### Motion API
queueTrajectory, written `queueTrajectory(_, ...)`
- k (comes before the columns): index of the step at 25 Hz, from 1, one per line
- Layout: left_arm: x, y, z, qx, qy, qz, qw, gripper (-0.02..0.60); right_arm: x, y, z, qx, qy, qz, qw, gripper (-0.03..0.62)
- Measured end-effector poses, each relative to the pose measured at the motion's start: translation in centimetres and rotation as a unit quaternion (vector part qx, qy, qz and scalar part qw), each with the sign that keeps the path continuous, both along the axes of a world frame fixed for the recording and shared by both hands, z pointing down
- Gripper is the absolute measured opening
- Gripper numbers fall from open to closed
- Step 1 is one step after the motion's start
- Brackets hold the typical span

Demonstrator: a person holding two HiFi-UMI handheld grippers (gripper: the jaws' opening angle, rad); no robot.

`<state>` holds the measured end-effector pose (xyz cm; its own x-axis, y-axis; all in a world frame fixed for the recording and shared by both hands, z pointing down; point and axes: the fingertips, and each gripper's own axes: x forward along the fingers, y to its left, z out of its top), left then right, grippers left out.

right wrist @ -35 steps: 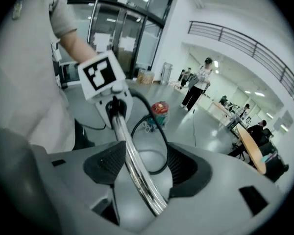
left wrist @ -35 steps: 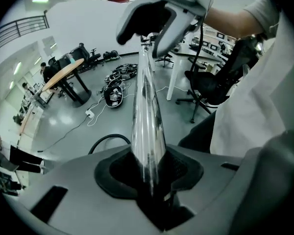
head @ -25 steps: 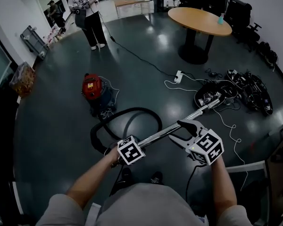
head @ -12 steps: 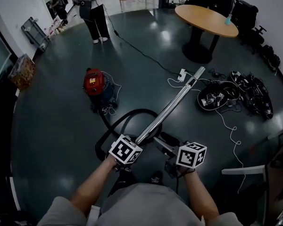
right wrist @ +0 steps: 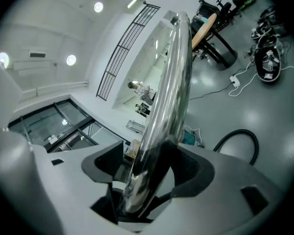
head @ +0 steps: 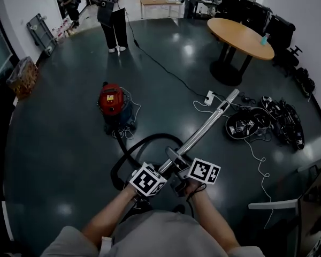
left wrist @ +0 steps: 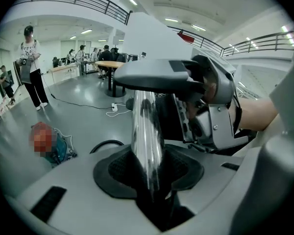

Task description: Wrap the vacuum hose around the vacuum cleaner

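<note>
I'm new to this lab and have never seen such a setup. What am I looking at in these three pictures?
No robot here: a person holds a two-jaw gripper in each hand. The head view looks down from a camera on the person's head; the two gripper views come from cameras riding on each gripper, looking along its jaws. On the dark floor stands a red vacuum cleaner, its black hose looping toward the person; a round table stands farther off. The left gripper is clamped on the vacuum's shiny metal tube. The right gripper has the same tube between its jaws, but they have just been opening and one pad stands clear of it.
</note>
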<state>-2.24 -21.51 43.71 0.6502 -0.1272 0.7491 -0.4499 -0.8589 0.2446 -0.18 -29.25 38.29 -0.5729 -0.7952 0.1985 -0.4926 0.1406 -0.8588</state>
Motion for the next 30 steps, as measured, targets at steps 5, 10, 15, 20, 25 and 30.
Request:
queueTrajectory(5,-4.2,-2.4,0.0,0.003,0.024,0.001,0.9997,0.147,-4.2,-3.5,0.2,-0.001,0.012,0.032,0.999,0.25)
queueTrajectory(10,-7.9,-3.6,-0.2,0.006,0.061,0.002,0.9981,0.147,-7.7,-6.4,1.1,-0.034,0.034,0.074,0.996,0.154)
queueTrajectory(15,-9.6,-3.7,0.1,0.034,0.073,0.029,0.9963,0.167,-10.0,-7.2,0.9,-0.056,0.054,0.075,0.994,0.124)
queueTrajectory(20,-12.0,-3.2,-0.2,0.043,0.093,0.074,0.992,0.278,-10.0,-8.3,0.1,-0.042,0.098,0.071,0.992,0.115)
queueTrajectory(25,-14.7,-4.1,-1.5,0.055,0.093,0.084,0.9907,0.302,-8.7,-9.3,0.0,-0.037,0.142,0.062,0.987,0.114)
queueTrajectory(30,-17.4,-6.7,-3.3,0.083,0.08,0.066,0.9911,0.301,-9.2,-9.2,-0.4,-0.03,0.201,0.018,0.979,0.114)
